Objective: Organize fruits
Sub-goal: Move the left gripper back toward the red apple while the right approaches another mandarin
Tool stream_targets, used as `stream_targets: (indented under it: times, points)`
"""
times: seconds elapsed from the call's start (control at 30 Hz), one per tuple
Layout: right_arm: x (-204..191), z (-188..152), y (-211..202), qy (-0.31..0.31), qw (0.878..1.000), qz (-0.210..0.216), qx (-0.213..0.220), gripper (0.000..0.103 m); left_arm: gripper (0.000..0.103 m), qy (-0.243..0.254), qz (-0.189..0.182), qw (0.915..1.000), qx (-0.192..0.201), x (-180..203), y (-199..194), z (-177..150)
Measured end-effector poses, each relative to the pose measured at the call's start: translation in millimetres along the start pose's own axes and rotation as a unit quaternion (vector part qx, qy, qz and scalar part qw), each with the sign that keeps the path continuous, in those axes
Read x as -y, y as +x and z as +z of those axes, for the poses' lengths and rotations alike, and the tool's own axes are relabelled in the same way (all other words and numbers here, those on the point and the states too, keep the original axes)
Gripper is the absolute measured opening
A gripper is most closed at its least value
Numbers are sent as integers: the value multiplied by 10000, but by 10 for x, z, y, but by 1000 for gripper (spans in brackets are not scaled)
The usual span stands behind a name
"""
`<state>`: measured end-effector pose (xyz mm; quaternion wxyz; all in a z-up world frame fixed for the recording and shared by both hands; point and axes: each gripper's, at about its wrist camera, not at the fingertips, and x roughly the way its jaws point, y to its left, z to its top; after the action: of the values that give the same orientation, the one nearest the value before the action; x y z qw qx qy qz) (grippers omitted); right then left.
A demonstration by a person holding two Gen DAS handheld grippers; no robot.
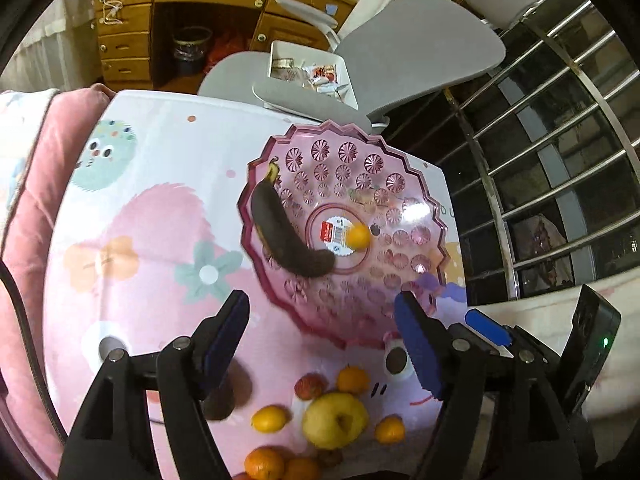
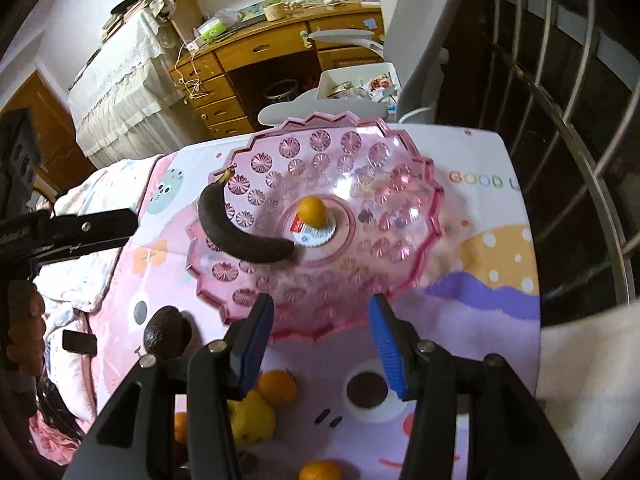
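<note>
A pink scalloped plastic bowl sits on the patterned cloth. In it lie a dark overripe banana and a small orange. My left gripper is open and empty above the bowl's near rim. My right gripper is open and empty, also by the near rim. Loose fruit lies nearer: a yellow apple, several small oranges, a lemon, a reddish lychee and a dark avocado.
A grey office chair with a white box of clutter stands behind the table. A wooden desk with drawers is at the back. Metal window bars run on the right. A pink quilt lies on the left.
</note>
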<state>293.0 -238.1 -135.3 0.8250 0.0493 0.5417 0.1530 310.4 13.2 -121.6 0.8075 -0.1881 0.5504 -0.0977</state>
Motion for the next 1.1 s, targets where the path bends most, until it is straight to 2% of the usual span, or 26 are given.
stream_targets:
  times: [0.3, 0.47, 0.63, 0.83, 1.1]
  points:
    - [32, -392, -253, 523, 9983, 203, -160, 50, 73, 25, 430, 9987, 257, -80, -441, -584]
    - [58, -614, -298, 856, 9950, 360, -370, 50, 73, -258, 558, 9980, 155, -283, -548, -983]
    - [79, -829, -270, 1013, 9926, 329, -584, 50, 73, -541, 719, 9959, 59, -466, -586, -1365]
    - [115, -1104, -68, 1308, 9844, 335, -1130, 50, 73, -1003, 834, 9911, -262, -675, -481, -1805]
    - [150, -1285, 123, 1592, 9712, 317, -1746, 50, 74, -1489, 738, 9829, -790, -805, -212, -2138]
